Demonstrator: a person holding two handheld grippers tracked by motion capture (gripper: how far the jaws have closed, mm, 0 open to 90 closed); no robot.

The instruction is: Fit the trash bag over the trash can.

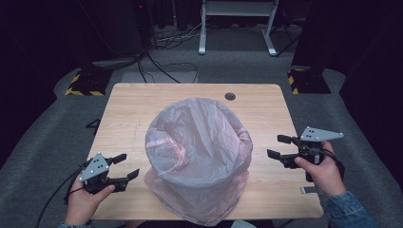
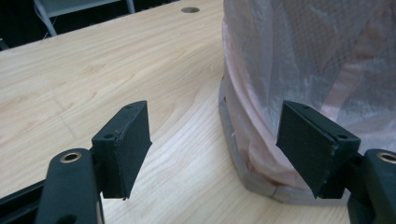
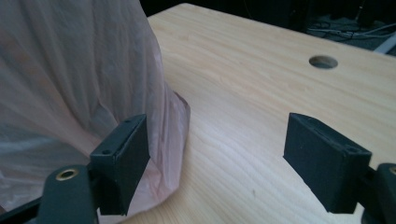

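both grippers wait beside the pink translucent plastic bag (image 1: 197, 156) that lines a round bin in the middle of the wooden table (image 1: 128, 104).
left gripper (image 1: 124, 167) and right gripper (image 1: 278, 146) are released, holding nothing; to grasp well, pinch the bag rim on opposite sides together.

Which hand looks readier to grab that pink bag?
Probably the left gripper: it sits open nearer the bag, level with the hanging skirt. The right gripper, also open, stands farther off.
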